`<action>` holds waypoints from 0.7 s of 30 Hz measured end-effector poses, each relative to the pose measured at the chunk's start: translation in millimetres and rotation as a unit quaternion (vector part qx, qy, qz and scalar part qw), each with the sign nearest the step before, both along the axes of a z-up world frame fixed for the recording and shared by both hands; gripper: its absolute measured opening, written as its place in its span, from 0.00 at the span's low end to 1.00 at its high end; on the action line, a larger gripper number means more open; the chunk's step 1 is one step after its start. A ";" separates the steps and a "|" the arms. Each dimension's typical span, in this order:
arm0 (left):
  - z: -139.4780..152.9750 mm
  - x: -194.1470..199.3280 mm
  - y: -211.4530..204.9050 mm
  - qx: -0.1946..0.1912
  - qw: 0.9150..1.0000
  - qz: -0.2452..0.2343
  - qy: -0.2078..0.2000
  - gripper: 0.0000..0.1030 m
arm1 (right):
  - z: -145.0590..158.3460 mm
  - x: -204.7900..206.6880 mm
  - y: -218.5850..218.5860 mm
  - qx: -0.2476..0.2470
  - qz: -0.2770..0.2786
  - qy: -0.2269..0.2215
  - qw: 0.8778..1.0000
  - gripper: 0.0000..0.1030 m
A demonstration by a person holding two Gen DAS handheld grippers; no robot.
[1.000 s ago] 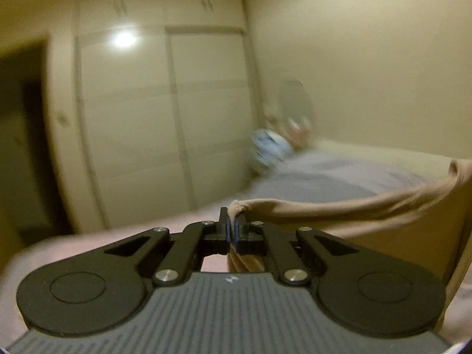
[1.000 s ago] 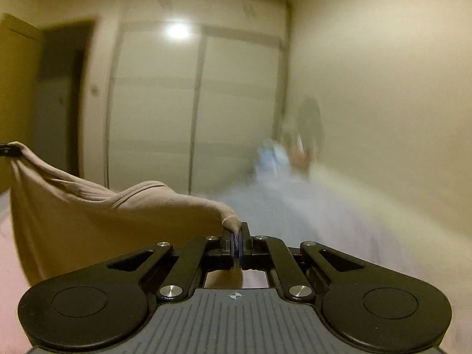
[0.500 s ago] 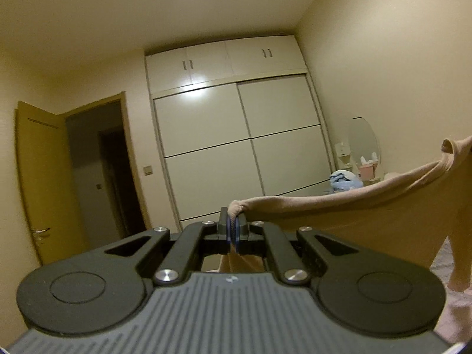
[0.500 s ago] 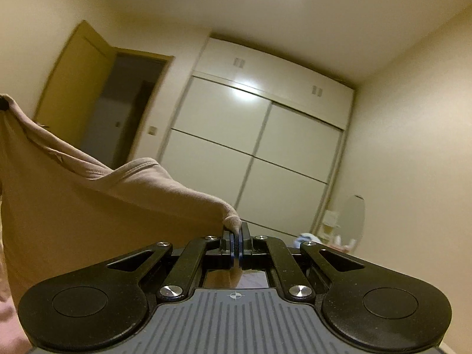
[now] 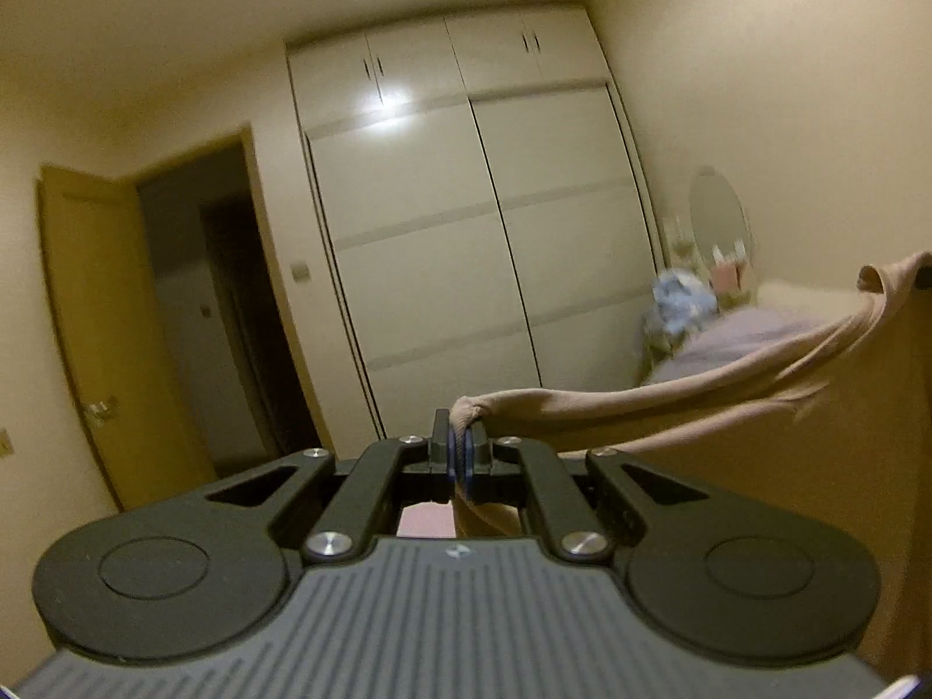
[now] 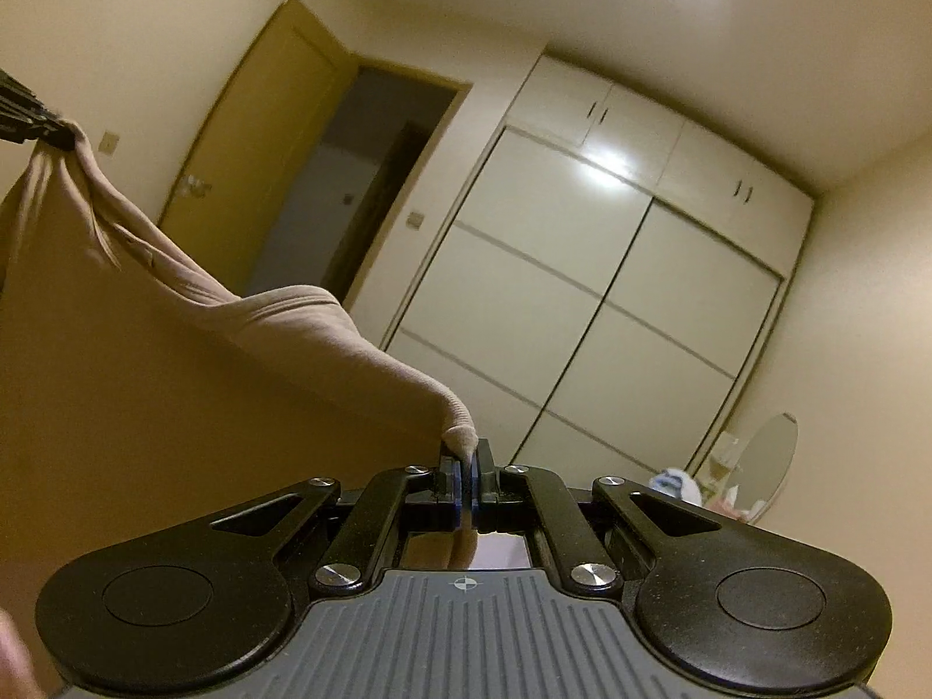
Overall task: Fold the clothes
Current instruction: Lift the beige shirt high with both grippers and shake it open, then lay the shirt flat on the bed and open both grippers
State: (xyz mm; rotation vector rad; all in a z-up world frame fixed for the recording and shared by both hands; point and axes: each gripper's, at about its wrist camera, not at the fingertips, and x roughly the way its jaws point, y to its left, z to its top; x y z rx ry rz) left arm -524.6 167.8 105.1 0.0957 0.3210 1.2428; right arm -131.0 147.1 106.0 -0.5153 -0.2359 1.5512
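A tan garment hangs stretched in the air between both grippers. My left gripper is shut on one corner of it, and the cloth runs off to the right, up to the other gripper's tip at the frame edge. In the right wrist view my right gripper is shut on the opposite corner of the tan garment. From there the fabric spans left and upward to the left gripper and drapes down below the top edge.
A white sliding wardrobe fills the far wall. An open doorway with a yellow door lies to its left. A bed with a lilac cover, a blue bundle and an oval mirror are at the right.
Both grippers rose from near the bed with the garment, which now hangs stretched in the air. The right wrist view has rolled, so the room leans. The left view swung left toward the door.
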 end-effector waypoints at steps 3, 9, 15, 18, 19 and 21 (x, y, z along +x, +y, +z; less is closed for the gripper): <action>-36.9 13.3 77.0 -0.070 0.998 -0.008 0.003 0.04 | -28.8 7.9 62.4 -0.046 -0.009 -0.005 0.999 0.01; -165.2 66.0 249.2 -0.223 0.974 0.017 0.035 0.32 | -151.5 25.5 235.4 -0.217 -0.091 0.031 0.971 0.06; -250.3 68.9 296.5 -0.289 0.950 0.087 0.085 0.33 | -244.6 55.9 276.9 -0.326 -0.159 0.158 0.919 0.68; -279.1 44.1 275.5 -0.333 0.933 0.103 0.087 0.33 | -271.2 70.1 243.6 -0.351 -0.178 0.198 0.898 0.68; -287.1 35.9 263.9 -0.346 0.928 0.109 0.087 0.33 | -279.8 74.7 223.8 -0.362 -0.188 0.209 0.889 0.68; -303.1 16.6 229.9 -0.378 0.914 0.130 0.072 0.33 | -298.1 88.3 180.4 -0.388 -0.214 0.230 0.866 0.68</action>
